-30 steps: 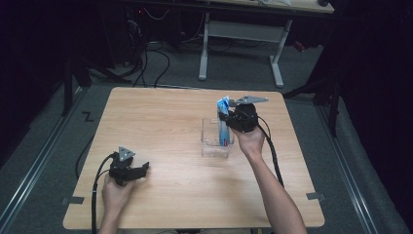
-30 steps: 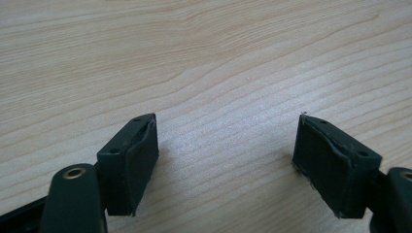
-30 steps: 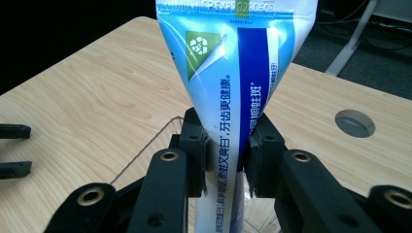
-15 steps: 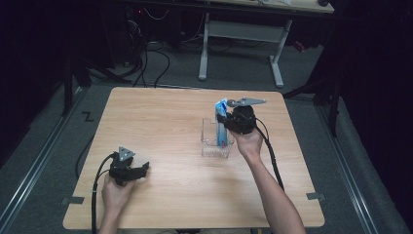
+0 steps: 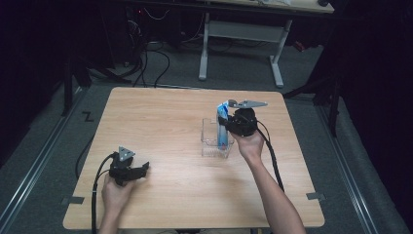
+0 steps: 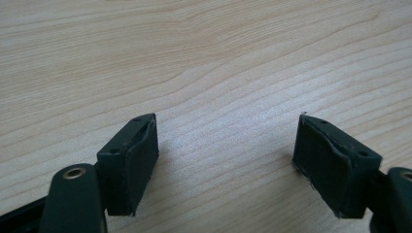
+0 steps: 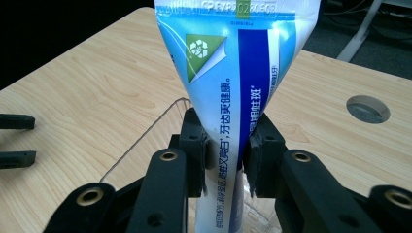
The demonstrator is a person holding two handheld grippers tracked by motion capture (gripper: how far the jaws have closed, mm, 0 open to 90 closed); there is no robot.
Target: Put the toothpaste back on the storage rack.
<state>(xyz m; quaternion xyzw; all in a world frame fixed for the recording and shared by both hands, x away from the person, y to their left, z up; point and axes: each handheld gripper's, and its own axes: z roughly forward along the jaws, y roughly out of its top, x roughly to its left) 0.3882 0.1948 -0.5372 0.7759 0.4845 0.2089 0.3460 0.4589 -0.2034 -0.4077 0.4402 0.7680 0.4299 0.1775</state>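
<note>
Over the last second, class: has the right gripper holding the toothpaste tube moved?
Yes, slightly. In the high view the right gripper, shut on the toothpaste tube, has come down toward the clear plastic container, which stayed put.

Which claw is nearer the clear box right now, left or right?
Right. The right claw holds a toothpaste tube standing in the clear box. The left claw rests open on the table, well away.

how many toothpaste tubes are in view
1: a blue-and-white plastic toothpaste tube, clamped in the right gripper and standing in the clear plastic box. The box's lower part could hide more.
</note>
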